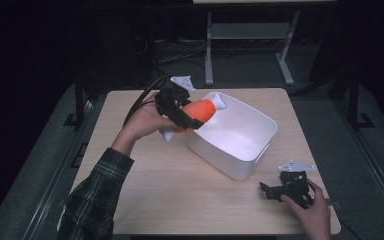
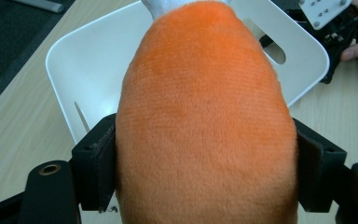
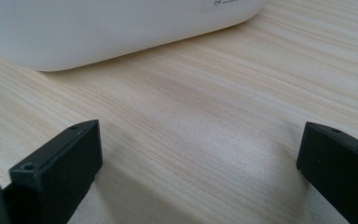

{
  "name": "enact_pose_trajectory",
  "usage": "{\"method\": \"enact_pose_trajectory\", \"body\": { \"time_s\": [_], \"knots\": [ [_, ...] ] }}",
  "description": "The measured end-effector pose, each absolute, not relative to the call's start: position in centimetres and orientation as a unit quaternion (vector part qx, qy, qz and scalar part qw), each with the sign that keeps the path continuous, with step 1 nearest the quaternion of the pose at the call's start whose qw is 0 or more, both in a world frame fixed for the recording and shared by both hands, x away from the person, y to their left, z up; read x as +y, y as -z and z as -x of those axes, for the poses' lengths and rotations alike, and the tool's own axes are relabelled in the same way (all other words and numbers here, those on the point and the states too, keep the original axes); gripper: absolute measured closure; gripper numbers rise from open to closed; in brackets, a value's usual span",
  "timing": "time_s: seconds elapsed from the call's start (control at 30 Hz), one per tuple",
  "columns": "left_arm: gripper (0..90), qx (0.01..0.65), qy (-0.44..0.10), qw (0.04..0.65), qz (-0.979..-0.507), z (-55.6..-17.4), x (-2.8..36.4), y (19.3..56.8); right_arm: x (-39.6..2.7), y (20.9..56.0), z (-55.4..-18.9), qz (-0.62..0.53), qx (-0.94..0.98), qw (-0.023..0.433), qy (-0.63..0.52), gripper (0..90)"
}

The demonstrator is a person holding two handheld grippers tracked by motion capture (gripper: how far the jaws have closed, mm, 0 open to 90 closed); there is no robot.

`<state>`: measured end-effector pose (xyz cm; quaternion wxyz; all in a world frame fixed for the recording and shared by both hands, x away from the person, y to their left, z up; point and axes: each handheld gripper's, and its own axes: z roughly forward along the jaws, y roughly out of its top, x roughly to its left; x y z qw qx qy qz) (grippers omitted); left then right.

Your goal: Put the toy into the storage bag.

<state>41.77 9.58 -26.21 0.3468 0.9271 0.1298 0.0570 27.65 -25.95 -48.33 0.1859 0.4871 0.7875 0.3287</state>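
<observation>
Orange plush drumstick toy sits clamped across its fat middle between the left gripper's two pads, one pad pressed into each flank in the left gripper view, plush bulging past both. Toy is tilted, white knob end over the near-left rim of the white bin, other white end hanging off the bin's outer side above the table. Bin interior looks bare white, handle slot visible in the far wall. Bin is skewed on the tabletop, wood free in front and to the left. Right gripper rests low at the front-right table corner, near the bin's corner but apart from it; jaws spread wide, only bare wood between them.
</observation>
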Motion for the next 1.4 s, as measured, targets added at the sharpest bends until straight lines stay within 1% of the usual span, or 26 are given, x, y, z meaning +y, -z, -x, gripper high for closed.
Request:
{"method": "enact_pose_trajectory", "body": {
  "time_s": [0.23,0.83,1.4],
  "knots": [
    [22.5,0.124,-0.057,0.34,-0.931,-43.1,7.9,26.0,-25.9,48.3,-27.6,-0.488,0.787,0.185,-0.329,0.0],
    [22.5,0.126,-0.053,0.335,-0.932,-46.4,4.0,27.5,-25.9,48.3,-27.6,-0.488,0.787,0.185,-0.329,0.0],
    [21.7,0.127,-0.048,0.326,-0.936,-48.6,2.9,29.9,-25.9,48.3,-27.6,-0.488,0.787,0.185,-0.329,0.0]
  ]
}}
